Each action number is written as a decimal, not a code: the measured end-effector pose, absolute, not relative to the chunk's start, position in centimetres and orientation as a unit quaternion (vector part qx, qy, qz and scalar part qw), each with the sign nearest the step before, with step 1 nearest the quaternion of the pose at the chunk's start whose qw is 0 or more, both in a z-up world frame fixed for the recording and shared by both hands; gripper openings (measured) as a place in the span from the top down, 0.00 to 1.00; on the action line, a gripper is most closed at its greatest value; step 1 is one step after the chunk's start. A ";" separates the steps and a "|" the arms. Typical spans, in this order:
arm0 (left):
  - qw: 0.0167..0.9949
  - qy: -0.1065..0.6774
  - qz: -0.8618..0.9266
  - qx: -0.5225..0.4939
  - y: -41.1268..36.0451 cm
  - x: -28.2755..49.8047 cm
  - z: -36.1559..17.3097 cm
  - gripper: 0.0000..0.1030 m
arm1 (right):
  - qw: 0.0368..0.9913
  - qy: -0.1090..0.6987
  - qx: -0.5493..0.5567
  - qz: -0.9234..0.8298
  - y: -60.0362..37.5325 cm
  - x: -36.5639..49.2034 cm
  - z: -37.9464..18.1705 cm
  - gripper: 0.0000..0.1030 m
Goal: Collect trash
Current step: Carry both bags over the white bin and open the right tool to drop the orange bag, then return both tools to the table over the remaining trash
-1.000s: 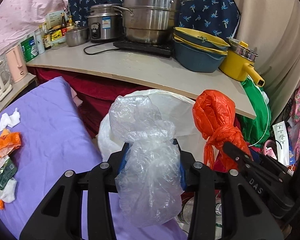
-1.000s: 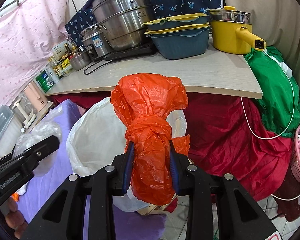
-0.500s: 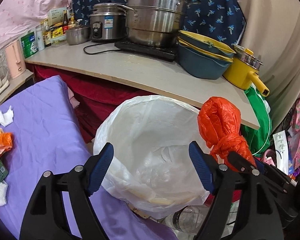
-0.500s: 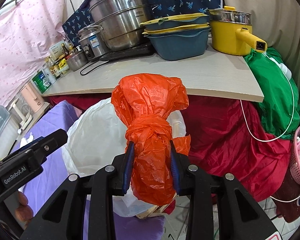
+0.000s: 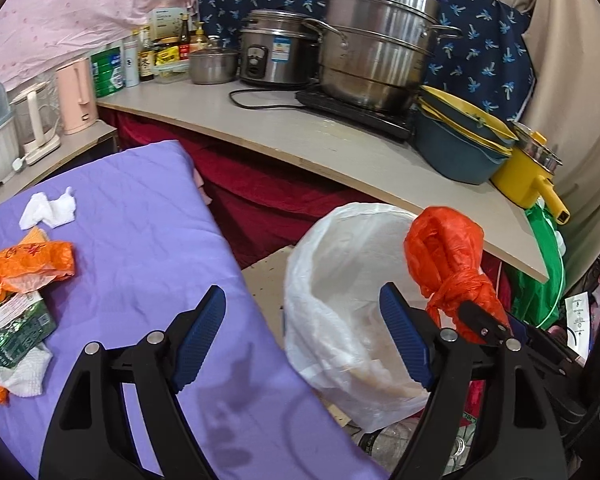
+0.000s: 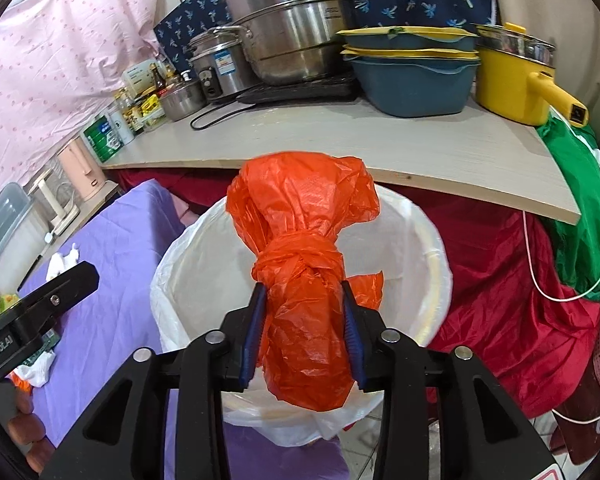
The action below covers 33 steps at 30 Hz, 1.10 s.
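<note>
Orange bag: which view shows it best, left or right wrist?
Right wrist. The orange bag fills the centre, knot visible, between the right gripper's opening jaws, above the white bin liner. The left wrist view shows it smaller, off to the right.

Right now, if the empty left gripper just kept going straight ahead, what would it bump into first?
Probably the near edge of the purple sheet, or the white-lined trash bin beside it; depth is unclear. The left gripper is open.
</note>
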<state>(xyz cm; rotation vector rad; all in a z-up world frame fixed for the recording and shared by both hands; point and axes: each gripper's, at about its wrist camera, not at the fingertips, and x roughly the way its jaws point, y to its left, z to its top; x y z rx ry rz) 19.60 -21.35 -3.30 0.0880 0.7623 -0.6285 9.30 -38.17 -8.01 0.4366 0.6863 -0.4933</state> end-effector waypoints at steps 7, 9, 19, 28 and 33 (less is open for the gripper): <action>0.890 0.361 -0.276 0.043 -18.9 19.8 -3.3 0.23 | 0.896 0.320 0.200 -0.233 -36.0 9.9 -7.2 0.41; 0.891 0.361 -0.272 0.040 -18.2 19.8 -3.2 0.23 | 0.899 0.318 0.199 -0.228 -35.4 10.0 -6.8 0.41; 0.903 0.353 -0.241 0.032 -13.7 19.4 -2.5 0.23 | 0.912 0.311 0.184 -0.195 -30.9 10.5 -4.8 0.40; 0.915 0.356 -0.189 0.022 -7.8 18.9 -2.0 0.20 | 0.923 0.317 0.157 -0.154 -25.3 11.6 -3.7 0.40; 0.919 0.362 -0.158 0.011 -4.2 18.8 -2.0 0.20 | 0.926 0.324 0.149 -0.128 -22.0 12.4 -3.6 0.40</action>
